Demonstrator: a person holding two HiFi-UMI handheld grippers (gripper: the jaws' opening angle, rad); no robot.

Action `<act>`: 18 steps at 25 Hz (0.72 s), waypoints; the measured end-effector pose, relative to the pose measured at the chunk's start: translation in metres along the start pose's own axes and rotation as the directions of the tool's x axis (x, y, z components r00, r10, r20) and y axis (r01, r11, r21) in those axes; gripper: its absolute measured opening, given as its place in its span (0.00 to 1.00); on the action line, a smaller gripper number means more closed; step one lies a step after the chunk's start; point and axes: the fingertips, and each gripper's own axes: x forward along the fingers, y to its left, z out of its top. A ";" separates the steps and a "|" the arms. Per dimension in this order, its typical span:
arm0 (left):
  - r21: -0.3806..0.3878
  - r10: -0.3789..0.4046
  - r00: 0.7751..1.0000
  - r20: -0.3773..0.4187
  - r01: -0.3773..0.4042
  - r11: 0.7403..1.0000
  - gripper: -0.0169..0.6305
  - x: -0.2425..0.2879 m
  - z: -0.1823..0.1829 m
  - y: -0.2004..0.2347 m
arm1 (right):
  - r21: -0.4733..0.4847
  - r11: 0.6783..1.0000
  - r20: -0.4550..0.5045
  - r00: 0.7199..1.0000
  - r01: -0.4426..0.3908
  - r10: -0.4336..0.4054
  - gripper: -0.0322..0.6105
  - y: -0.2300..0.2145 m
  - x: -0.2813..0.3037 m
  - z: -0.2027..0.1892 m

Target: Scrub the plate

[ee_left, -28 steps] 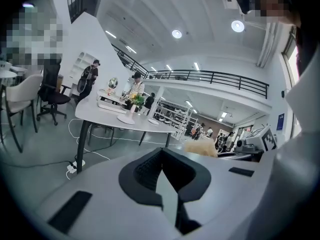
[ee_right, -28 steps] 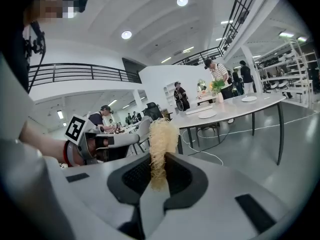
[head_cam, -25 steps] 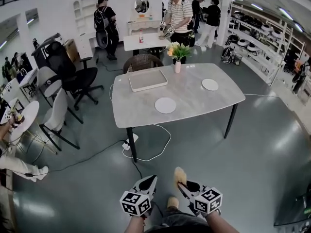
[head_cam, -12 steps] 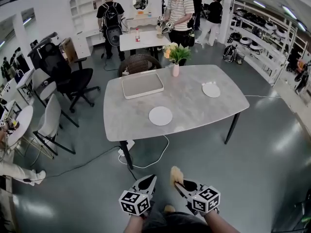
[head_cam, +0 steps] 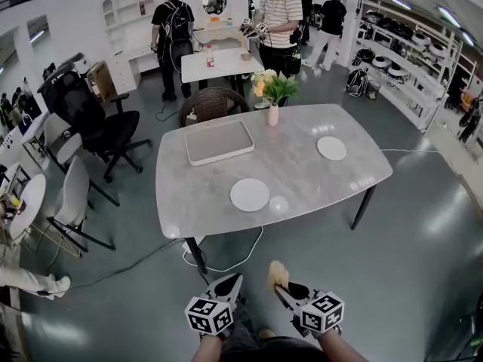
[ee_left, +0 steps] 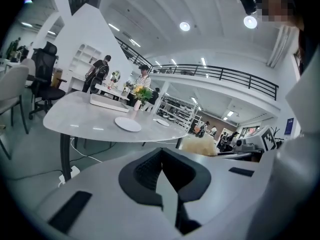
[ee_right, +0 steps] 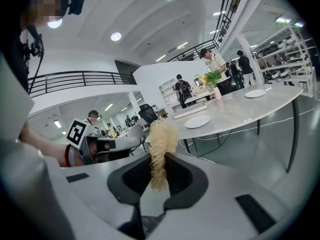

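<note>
A round white plate (head_cam: 250, 194) lies near the front edge of the grey table (head_cam: 204, 194); it also shows as the plate (ee_left: 128, 124) and the plate (ee_right: 197, 121). A second white plate (head_cam: 331, 148) sits at the table's right. My right gripper (head_cam: 281, 287) is shut on a yellow fibrous scrubber (ee_right: 161, 149), whose tuft sticks up past the jaws as the scrubber (head_cam: 278, 274). My left gripper (head_cam: 231, 285) is shut with nothing in it. Both hang low over the floor, well short of the table.
A pale rectangular tray (head_cam: 219, 142) and a vase of flowers (head_cam: 272, 90) stand at the table's far side. A cable and power strip (head_cam: 190, 246) lie under the table's front. Chairs (head_cam: 72, 202) stand to the left; people stand at the back by a small table (head_cam: 219, 62).
The table and plate have come nearer and lower in the head view as I walk towards them. Both grippers keep their place and grip.
</note>
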 end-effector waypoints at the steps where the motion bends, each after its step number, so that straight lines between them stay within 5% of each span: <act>1: 0.008 -0.014 1.000 -0.010 0.014 1.000 0.05 0.010 0.006 0.002 | 0.006 1.000 0.003 1.000 0.011 -0.011 0.15 -0.007 0.005 0.007; 18: 0.068 -0.185 0.974 -0.134 0.196 0.978 0.05 0.131 0.111 0.100 | 0.090 0.989 0.002 0.993 0.121 -0.121 0.15 -0.075 0.138 0.100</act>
